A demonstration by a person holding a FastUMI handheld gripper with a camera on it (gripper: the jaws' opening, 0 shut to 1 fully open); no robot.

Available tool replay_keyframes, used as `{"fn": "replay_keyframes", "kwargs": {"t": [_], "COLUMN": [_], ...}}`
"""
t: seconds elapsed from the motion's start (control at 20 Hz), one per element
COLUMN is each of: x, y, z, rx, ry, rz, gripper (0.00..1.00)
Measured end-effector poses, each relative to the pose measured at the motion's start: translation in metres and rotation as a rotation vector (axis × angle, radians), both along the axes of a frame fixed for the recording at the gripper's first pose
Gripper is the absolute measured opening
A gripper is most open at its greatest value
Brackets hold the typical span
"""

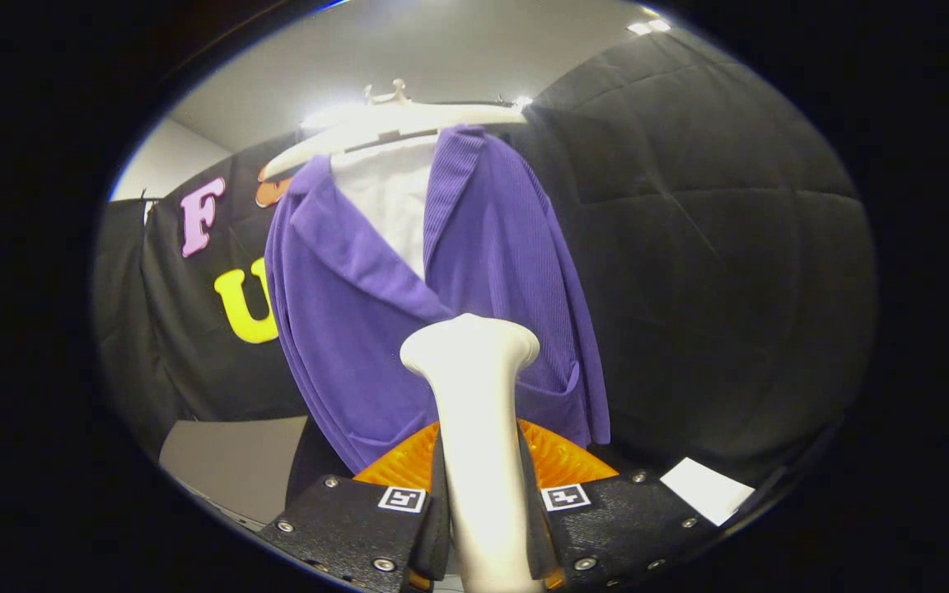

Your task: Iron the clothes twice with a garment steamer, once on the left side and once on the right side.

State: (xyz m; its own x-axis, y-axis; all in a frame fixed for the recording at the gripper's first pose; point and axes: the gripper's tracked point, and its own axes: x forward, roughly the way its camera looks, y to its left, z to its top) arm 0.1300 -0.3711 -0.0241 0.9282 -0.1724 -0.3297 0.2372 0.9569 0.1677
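Gripper jaws clamp the steamer at centre frame before the purple cardigan; a loose grip could let it twist.

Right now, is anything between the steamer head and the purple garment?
Nothing visible. The tongs are shut on the steamer, whose head points at the purple cardigan on its hanger, just beyond.

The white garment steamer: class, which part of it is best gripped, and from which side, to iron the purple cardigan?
Grip the white garment steamer on its slim straight handle, below the flared head, one finger per flank from behind. The gripper is clamped there now, head facing the purple ribbed cardigan.
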Motion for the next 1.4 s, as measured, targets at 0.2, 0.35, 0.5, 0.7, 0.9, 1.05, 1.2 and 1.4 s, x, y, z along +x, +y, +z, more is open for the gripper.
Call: {"fn": "replay_keyframes", "kwargs": {"t": [0.2, 0.35, 0.5, 0.7, 0.9, 1.05, 1.2, 1.4], "x": [0.007, 0.022, 0.041, 0.062, 0.074, 0.084, 0.095, 0.098], "y": [-0.011, -0.014, -0.011, -0.012, -0.017, -0.023, -0.016, -0.025], "z": [0.03, 0.046, 0.063, 0.081, 0.08, 0.066, 0.057, 0.044], "rx": [-0.011, -0.048, -0.044, -0.063, -0.057, -0.062, -0.069, -0.037], "ry": [-0.069, -0.094, -0.145, -0.2, -0.217, -0.186, -0.173, -0.152], "rz": [-0.02, -0.01, -0.001, -0.011, -0.02, -0.019, -0.017, -0.012], "gripper": [0.36, 0.36, 0.36, 0.36, 0.36, 0.36, 0.37, 0.37]}}
